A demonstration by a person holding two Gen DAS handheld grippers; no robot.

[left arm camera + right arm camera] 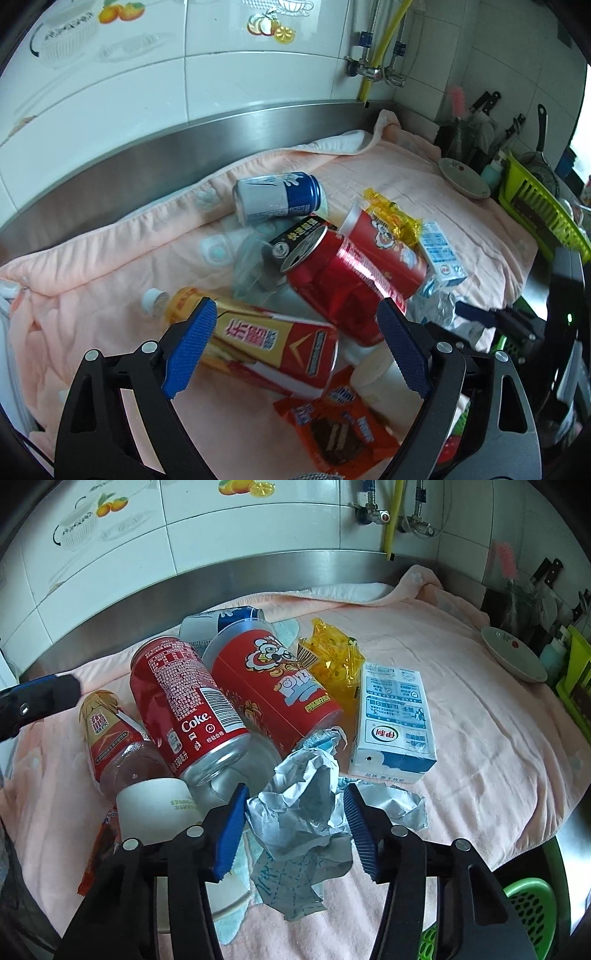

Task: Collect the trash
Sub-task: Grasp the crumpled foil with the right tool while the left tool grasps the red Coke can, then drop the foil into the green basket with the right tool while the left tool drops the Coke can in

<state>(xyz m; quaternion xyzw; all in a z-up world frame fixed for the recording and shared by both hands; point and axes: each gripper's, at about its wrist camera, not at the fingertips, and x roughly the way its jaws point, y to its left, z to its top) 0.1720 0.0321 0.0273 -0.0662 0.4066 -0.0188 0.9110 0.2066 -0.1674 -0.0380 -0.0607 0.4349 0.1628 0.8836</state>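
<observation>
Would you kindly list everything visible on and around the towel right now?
Coke can: one, red, lying mid-pile.
Blue-white can: one, behind the pile.
Red snack tube: one, beside the Coke can.
Drink bottle: one, gold-red label, left.
Milk carton: one, white-blue, right.
Yellow wrapper: one, behind the carton.
Crumpled paper: one, grey-white, front.
Paper cup: one, white, front left.
Orange wrapper: one, front.
Towel: one, pink, underneath.
Plate: one, right.
Left gripper: open over the bottle.
Right gripper: open around the paper.
</observation>
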